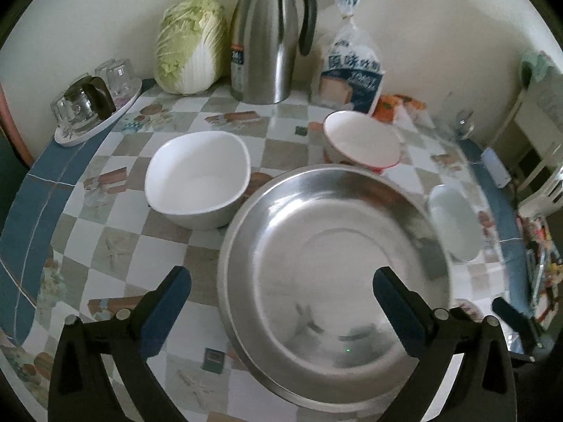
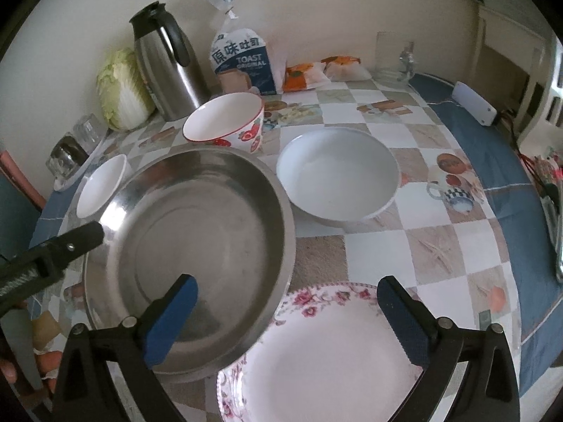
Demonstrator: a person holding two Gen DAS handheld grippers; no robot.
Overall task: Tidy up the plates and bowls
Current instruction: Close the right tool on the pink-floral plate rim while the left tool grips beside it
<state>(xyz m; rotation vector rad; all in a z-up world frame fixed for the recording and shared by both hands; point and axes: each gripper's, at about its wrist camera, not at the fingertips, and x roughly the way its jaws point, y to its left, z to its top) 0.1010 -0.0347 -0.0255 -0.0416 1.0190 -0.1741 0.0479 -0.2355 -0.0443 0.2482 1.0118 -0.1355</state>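
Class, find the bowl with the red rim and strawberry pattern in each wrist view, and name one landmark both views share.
Left wrist view: strawberry bowl sits right of centre, upper half, behind the steel basin.
Right wrist view: it sits left of centre, upper half, behind the same basin.
Shared landmark: the steel thermos jug by the wall.

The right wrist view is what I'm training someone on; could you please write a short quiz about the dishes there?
1. True or false: the steel pan overlaps the rim of the floral plate.
2. Which bowl stands nearest the toast bag? A) strawberry bowl B) round white bowl C) small white bowl
3. Fill in: the right tongs are ____, holding nothing.

Key: 1 true; 2 A; 3 open
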